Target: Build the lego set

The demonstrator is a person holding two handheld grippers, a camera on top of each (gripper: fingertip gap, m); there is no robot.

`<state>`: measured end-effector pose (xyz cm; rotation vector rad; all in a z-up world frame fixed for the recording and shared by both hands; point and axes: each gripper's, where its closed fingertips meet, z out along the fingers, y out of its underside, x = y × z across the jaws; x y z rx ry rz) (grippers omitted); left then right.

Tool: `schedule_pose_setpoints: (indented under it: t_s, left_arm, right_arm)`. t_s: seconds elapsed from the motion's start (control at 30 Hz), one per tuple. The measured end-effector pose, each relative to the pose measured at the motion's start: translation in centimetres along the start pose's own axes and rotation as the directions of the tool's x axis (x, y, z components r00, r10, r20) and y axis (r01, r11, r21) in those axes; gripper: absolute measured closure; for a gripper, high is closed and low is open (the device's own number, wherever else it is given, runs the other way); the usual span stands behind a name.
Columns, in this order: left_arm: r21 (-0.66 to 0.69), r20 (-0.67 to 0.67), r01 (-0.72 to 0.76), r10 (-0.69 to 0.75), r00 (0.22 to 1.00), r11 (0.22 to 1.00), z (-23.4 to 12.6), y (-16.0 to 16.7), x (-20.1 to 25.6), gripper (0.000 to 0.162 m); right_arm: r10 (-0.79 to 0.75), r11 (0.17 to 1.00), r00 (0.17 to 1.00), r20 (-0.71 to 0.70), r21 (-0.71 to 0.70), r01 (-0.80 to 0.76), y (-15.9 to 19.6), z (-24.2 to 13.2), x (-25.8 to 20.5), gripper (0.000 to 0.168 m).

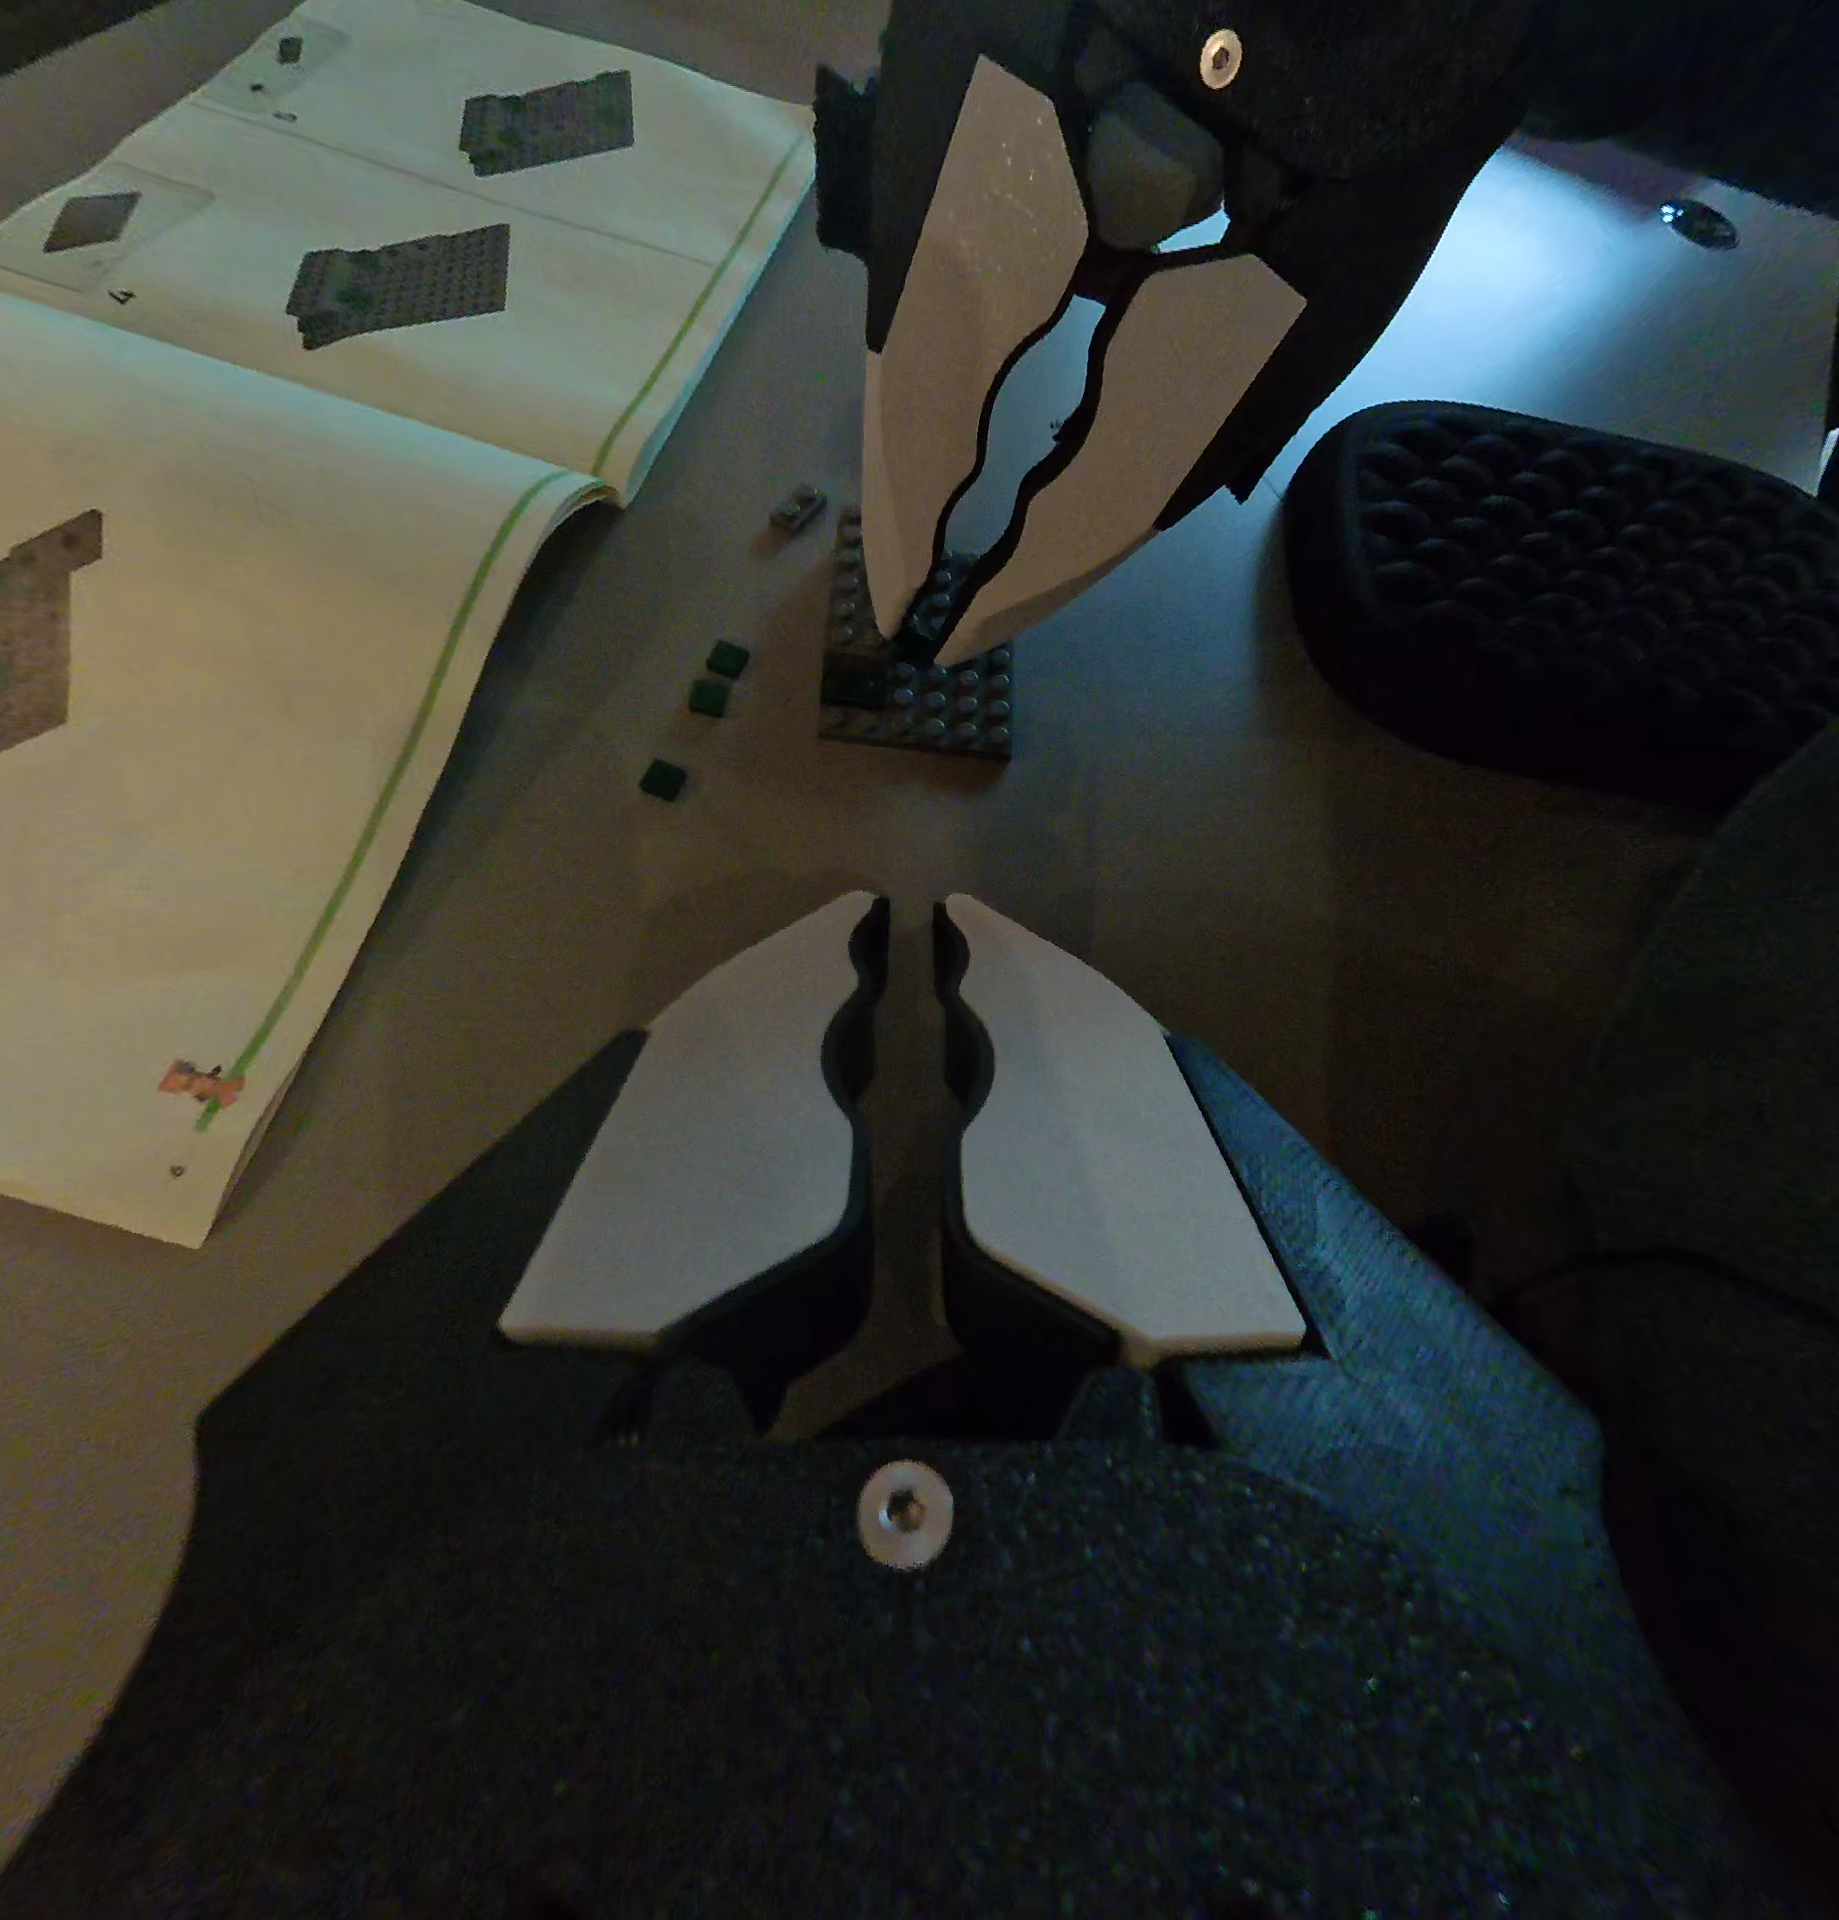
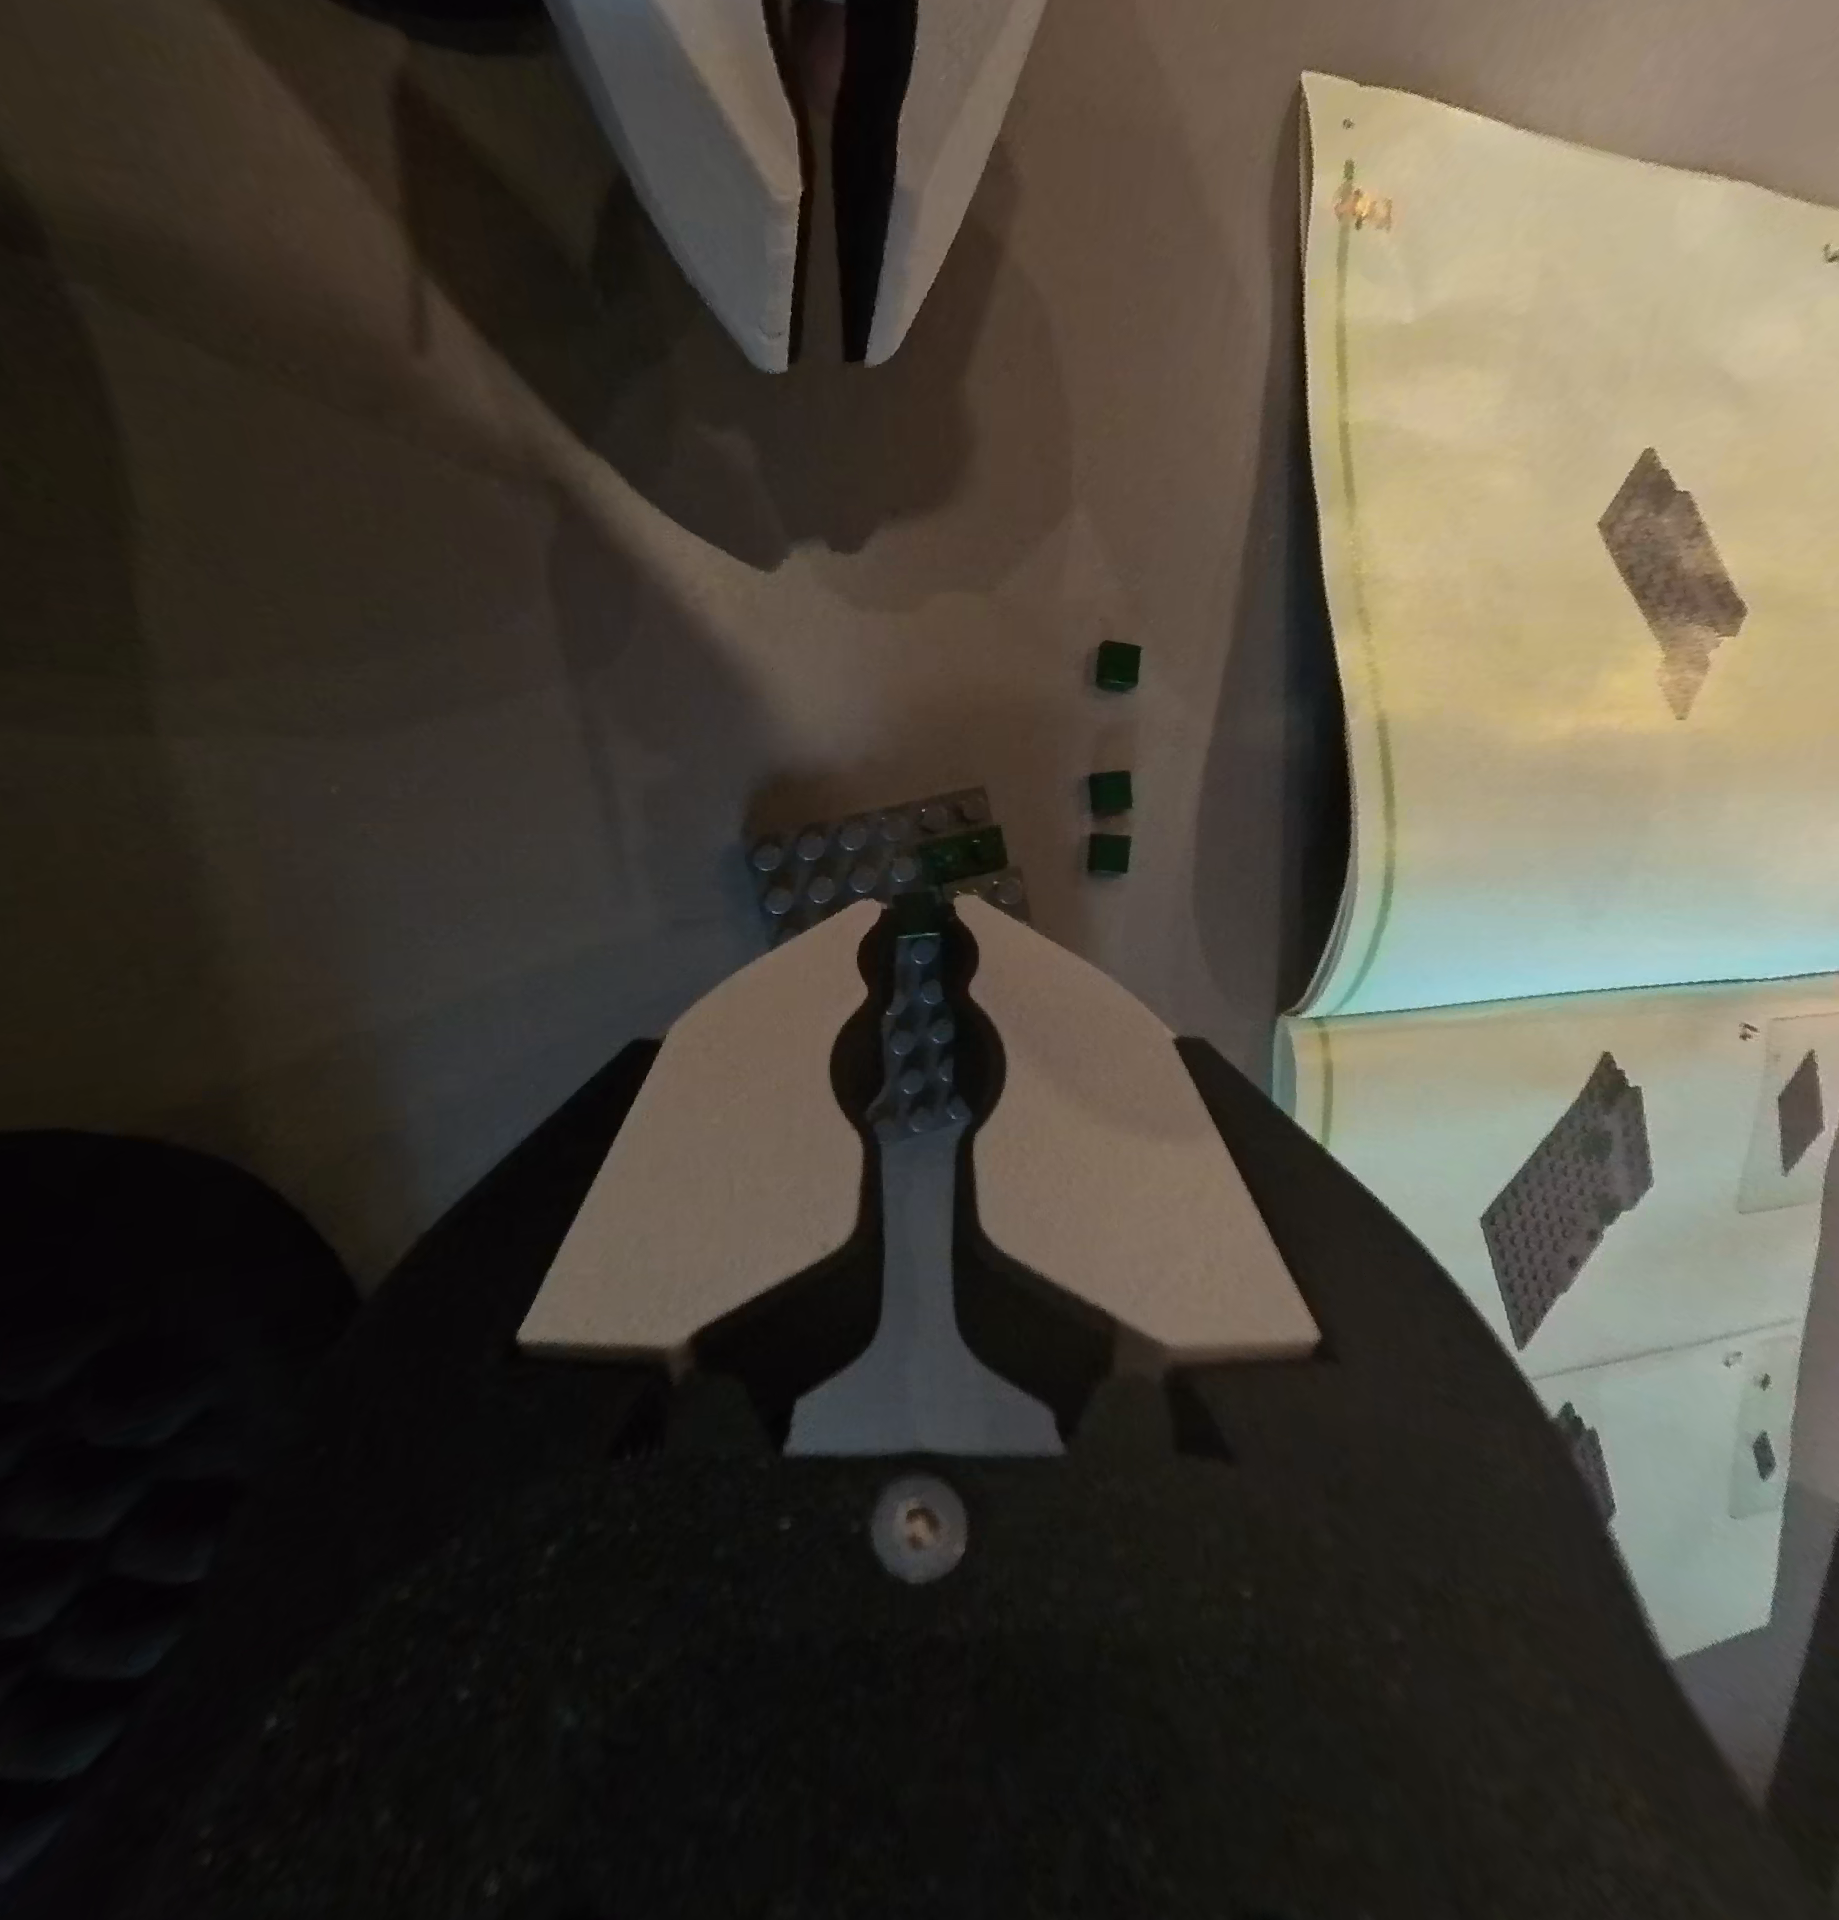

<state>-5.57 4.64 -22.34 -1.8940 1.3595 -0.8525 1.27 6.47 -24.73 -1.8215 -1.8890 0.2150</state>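
Grey baseplate (image 2: 873, 862) under right claw (image 2: 920, 906).

Three loose dark green tiles (image 1: 726, 659) (image 1: 708, 696) (image 1: 662, 779) lie beside one grey studded baseplate (image 1: 936, 701) under the right jaws. One small grey plate (image 1: 799, 507), one open instruction booklet (image 1: 271, 582), two grippers (image 1: 910, 904) (image 1: 920, 644).

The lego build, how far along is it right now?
Early. Done: a green piece already sits on the grey baseplate. In hand: the right gripper is at the plate, tips around a small green piece. Left: three green tiles and a small grey piece lie loose; left gripper holds nothing.
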Motion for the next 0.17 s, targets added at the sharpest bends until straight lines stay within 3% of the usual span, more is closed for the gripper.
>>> schedule_pose_setpoints:
  t_s: [0.03, 0.17]
  left_arm:
    - [-0.002, 0.000, -0.001, 0.001, 1.000, 1.000, 0.03, 0.02, 0.01, 0.154]
    - [-0.005, -0.001, -0.003, 0.003, 1.000, 1.000, 0.07, 0.07, 0.04, 0.154]
  right_arm:
    - [0.000, 1.000, 1.000, 0.000, 0.000, 0.000, 0.00, 0.00, 0.00, 0.161]
    - [-0.002, 1.000, 1.000, -0.002, -0.002, 0.002, 0.09, -0.11, 0.00, 0.161]
